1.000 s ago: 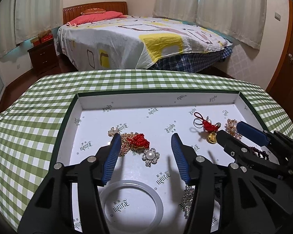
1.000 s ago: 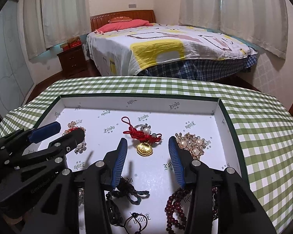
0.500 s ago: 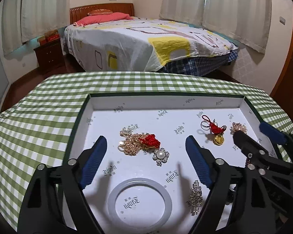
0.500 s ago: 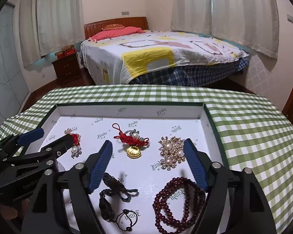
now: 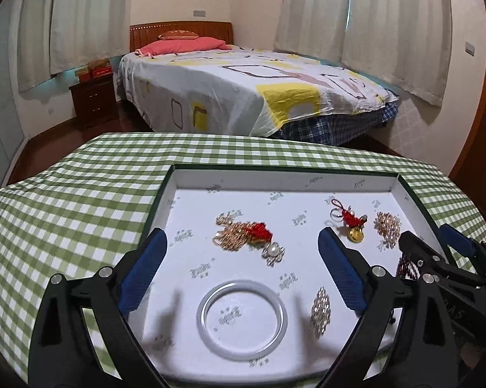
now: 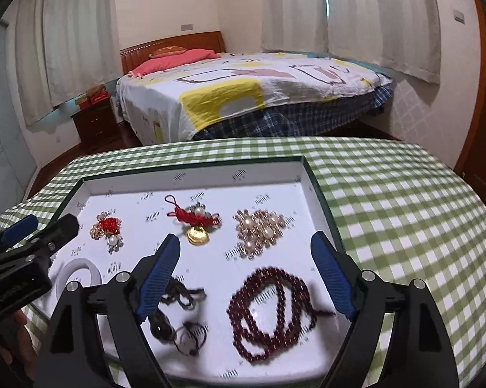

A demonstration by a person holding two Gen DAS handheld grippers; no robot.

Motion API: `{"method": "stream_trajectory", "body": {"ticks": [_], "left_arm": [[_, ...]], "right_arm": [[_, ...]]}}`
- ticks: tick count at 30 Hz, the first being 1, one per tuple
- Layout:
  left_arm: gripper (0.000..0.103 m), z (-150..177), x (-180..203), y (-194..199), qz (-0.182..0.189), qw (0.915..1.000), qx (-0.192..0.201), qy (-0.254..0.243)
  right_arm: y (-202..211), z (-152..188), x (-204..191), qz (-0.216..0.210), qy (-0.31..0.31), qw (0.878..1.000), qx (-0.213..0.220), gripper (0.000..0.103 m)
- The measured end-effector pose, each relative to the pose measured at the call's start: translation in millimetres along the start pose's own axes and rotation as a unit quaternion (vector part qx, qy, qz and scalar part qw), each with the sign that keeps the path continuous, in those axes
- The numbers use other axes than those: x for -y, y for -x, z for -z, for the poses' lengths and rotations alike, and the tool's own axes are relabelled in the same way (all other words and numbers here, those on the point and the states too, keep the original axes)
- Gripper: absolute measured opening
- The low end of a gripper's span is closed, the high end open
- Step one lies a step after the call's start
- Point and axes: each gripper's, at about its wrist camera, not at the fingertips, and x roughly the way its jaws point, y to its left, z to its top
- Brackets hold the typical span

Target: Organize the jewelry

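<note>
Two hand-held grippers hang over a white-lined tray [image 5: 285,174] of jewelry on a desk [image 5: 65,200] draped in green gingham. Neither holds anything, and both sets of jaws are spread wide.

Ahead of the left gripper [image 5: 243,252], and almost centred in its gap, lies a gold-chain brooch with a red knot and a pearl flower [image 5: 246,236]. Its long axis runs slantwise across the gap, from the far left towards the near right. A white bangle [image 5: 242,319] lies flat below and between the same jaws, closer in. A small rhinestone piece [image 5: 320,310] sits just inside the right-hand finger.

Directly below the open jaws of the right gripper [image 6: 246,252] lies a coiled string of dark red beads [image 6: 272,310], its loops spreading roughly as wide as the gap. A tangle of dark cord bracelets [image 6: 178,317] lies under the left-hand finger. Further ahead are a pearl-and-gold cluster brooch [image 6: 259,229], a little right of centre, and a red knot charm with a gold ingot [image 6: 194,223], a little left of centre.

Judged from these positions, the left gripper is the nearer for the chain brooch and the bangle, and the right gripper for the beads. Which piece goes first cannot be told. The right view is slightly blurred.
</note>
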Motion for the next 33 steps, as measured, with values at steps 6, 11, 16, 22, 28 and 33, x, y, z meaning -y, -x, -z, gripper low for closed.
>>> {"method": "stream_trajectory", "body": {"ticks": [6,11,16,22,28,33], "left_arm": [[0.094,11,3,23,-0.016,0.9998,0.0,-0.015],[0.094,27,5,49,-0.017,0.9996,-0.008,-0.021],[0.094,35,3,86,-0.012,0.9998,0.001,-0.015],[0.094,28,-2,141,-0.017,0.9995,0.023,-0.013],[0.094,22,-3,200,-0.015,0.9981,0.059,-0.008],[0.098,25,-4,246,-0.008,0.9964,0.084,0.001]], "right_arm": [[19,11,3,0.004,-0.011,1.0,-0.001,0.08],[42,26,0,0.003,-0.01,1.0,-0.004,0.08],[74,35,-2,-0.004,-0.01,1.0,0.003,0.08],[123,32,-5,-0.015,-0.003,0.999,0.034,0.08],[187,21,-11,-0.027,0.014,0.996,0.08,0.08],[228,18,-17,-0.038,0.028,0.994,0.103,0.081]]}}
